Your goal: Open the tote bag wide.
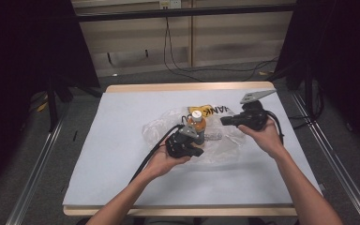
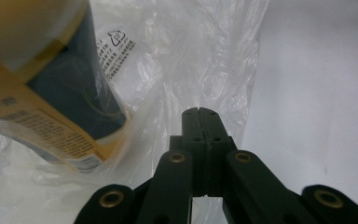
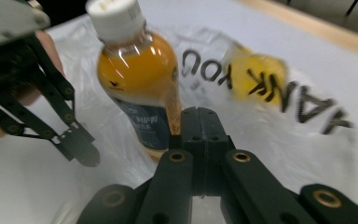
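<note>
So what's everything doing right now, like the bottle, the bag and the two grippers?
Bottle: white cap on, filled with orange drink, tilted, standing in the bag.
Plastic bag: clear, crumpled, spread on the table, the bottle inside it.
Left gripper: jaws shut, resting on the bag beside the bottle, nothing seen between them.
Right gripper: jaws shut, pointing at the bottle, holding nothing.
</note>
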The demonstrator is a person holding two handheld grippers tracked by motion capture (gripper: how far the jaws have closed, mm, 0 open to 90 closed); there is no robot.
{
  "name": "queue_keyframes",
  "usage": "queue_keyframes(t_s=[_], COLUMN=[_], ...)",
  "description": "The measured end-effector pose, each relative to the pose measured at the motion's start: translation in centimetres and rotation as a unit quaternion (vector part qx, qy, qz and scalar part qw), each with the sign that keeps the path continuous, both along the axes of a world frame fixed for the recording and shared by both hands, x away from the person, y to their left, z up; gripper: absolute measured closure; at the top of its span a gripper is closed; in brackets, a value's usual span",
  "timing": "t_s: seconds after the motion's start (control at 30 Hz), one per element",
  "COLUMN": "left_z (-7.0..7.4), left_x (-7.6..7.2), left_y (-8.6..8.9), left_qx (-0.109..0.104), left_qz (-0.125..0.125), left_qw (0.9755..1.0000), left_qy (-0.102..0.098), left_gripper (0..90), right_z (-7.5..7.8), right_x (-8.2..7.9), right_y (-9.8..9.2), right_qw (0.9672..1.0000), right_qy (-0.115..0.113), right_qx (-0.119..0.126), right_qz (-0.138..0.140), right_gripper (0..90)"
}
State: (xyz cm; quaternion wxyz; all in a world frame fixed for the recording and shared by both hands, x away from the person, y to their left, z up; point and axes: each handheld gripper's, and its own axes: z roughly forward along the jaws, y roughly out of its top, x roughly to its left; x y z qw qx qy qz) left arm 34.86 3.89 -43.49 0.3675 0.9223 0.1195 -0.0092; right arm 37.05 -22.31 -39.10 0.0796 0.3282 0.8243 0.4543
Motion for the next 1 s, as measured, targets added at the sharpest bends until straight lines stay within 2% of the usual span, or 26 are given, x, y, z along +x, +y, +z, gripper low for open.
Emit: queue_keyframes(t_s=[0.03,0.1,0.13,0.27,0.33,0.4,0.43,0.47,0.5,0.53,0.57,0.63,0.67,0.73,0.77,0.8,0.83,0.87,1.0], left_z=[-0.3,-0.6,-0.8,-2.0,-2.4,-2.6,-2.9,-3.4,-3.6,-3.6,-3.6,-3.6,-3.7,-3.7,-3.8,-3.8,-3.9,-3.8,-3.7], left_x=[0.1,0.2,0.2,0.2,0.3,0.2,0.3,0.3,0.3,0.4,0.4,0.3,-0.1,-0.4,-0.9,-0.9,-1.6,-1.9,-3.2], left_y=[0.0,0.0,0.0,-0.3,-0.4,-0.4,-0.4,-0.4,-0.2,-0.1,0.0,0.2,0.3,0.4,0.7,0.7,0.9,1.1,1.4], left_qx=[0.006,0.007,0.007,0.029,0.028,0.030,0.034,0.043,0.041,0.038,0.038,0.036,0.031,0.033,0.028,0.028,0.019,0.021,0.026], left_qz=[0.001,0.000,0.001,0.005,0.003,0.007,0.008,0.009,0.012,0.011,0.011,0.009,0.014,0.008,0.003,0.003,0.004,0.002,-0.007], left_qw=[1.0000,1.0000,0.9999,0.9995,0.9995,0.9995,0.9993,0.9989,0.9990,0.9990,0.9988,0.9987,0.9989,0.9990,0.9987,0.9987,0.9991,0.9991,0.9993], left_qy=[0.000,0.004,0.007,0.008,0.011,0.011,0.011,0.014,0.014,0.023,0.029,0.035,0.033,0.029,0.041,0.041,0.038,0.038,0.026], left_gripper=[90.0,90.0,90.0,90.0,90.0,90.0,90.0,90.0,90.0,90.0,90.0,90.0,90.0,90.0,90.0,90.0,90.0,90.0,90.0], right_z=[-1.0,-1.8,-2.4,-5.0,-6.2,-6.5,-7.6,-7.9,-8.2,-8.6,-8.7,-8.9,-8.9,-8.9,-9.1,-9.1,-9.1,-9.1,-9.0], right_x=[0.9,1.4,1.6,2.8,3.5,3.7,4.5,4.7,5.0,5.4,5.8,6.4,6.7,7.0,7.7,7.7,8.0,8.6,10.3], right_y=[1.1,1.8,2.1,3.4,3.8,4.0,4.6,4.7,4.9,4.9,5.0,5.0,5.0,5.0,4.7,4.7,4.5,4.3,3.9], right_qw=[0.9994,0.9985,0.9975,0.9926,0.9905,0.9902,0.9892,0.9884,0.9881,0.9879,0.9898,0.9911,0.9916,0.9916,0.9926,0.9926,0.9927,0.9918,0.9893], right_qy=[0.023,0.035,0.048,0.084,0.097,0.099,0.101,0.105,0.109,0.110,0.107,0.103,0.103,0.104,0.101,0.101,0.101,0.106,0.091], right_qx=[-0.018,-0.033,-0.038,-0.073,-0.084,-0.084,-0.092,-0.096,-0.097,-0.098,-0.083,-0.079,-0.076,-0.075,-0.067,-0.067,-0.063,-0.063,-0.084], right_qz=[0.019,0.028,0.035,0.048,0.049,0.052,0.051,0.053,0.048,0.049,0.045,0.029,0.022,0.013,-0.011,-0.011,-0.020,-0.034,-0.077], right_gripper=[90.0,90.0,90.0,90.0,90.0,90.0,90.0,90.0,90.0,90.0,90.0,90.0,90.0,90.0,90.0,90.0,90.0,90.0,90.0])
